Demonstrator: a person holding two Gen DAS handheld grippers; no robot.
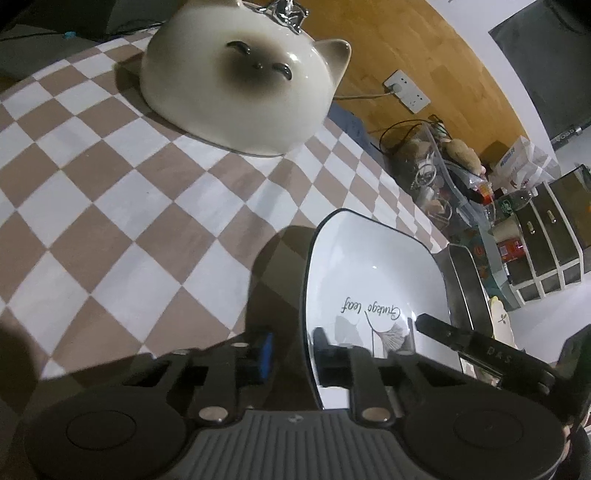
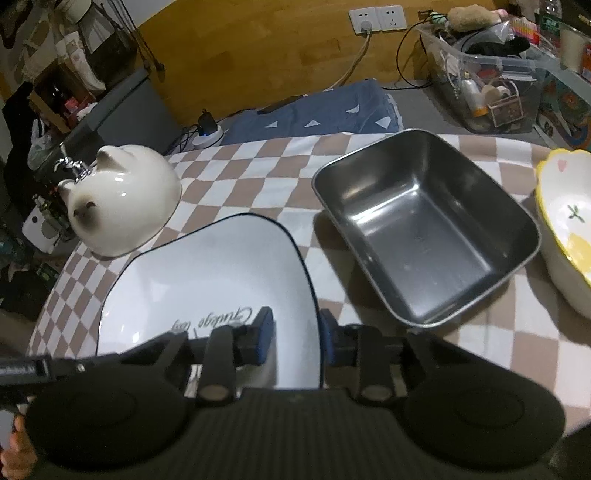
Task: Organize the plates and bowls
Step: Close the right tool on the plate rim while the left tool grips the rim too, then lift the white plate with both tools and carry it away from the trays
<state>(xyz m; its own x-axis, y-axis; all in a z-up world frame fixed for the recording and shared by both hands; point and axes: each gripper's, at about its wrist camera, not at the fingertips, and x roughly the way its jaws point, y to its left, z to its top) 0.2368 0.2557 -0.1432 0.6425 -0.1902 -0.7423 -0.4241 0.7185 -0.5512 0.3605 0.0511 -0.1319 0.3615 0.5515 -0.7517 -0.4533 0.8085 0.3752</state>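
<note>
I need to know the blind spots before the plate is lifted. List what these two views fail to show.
- White plate: near edge hidden by the right gripper body, right wrist view.
- Yellow-rimmed bowl: cut off by the frame edge, right wrist view.
- Steel tray: mostly hidden behind the plate, left wrist view.
- Left gripper: pad contact under the rim unclear.

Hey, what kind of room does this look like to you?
Probably a lived-in home room, not a lab: checkered tablecloth, wood-panelled wall with sockets, and a clear storage bin of clutter on the floor.
</note>
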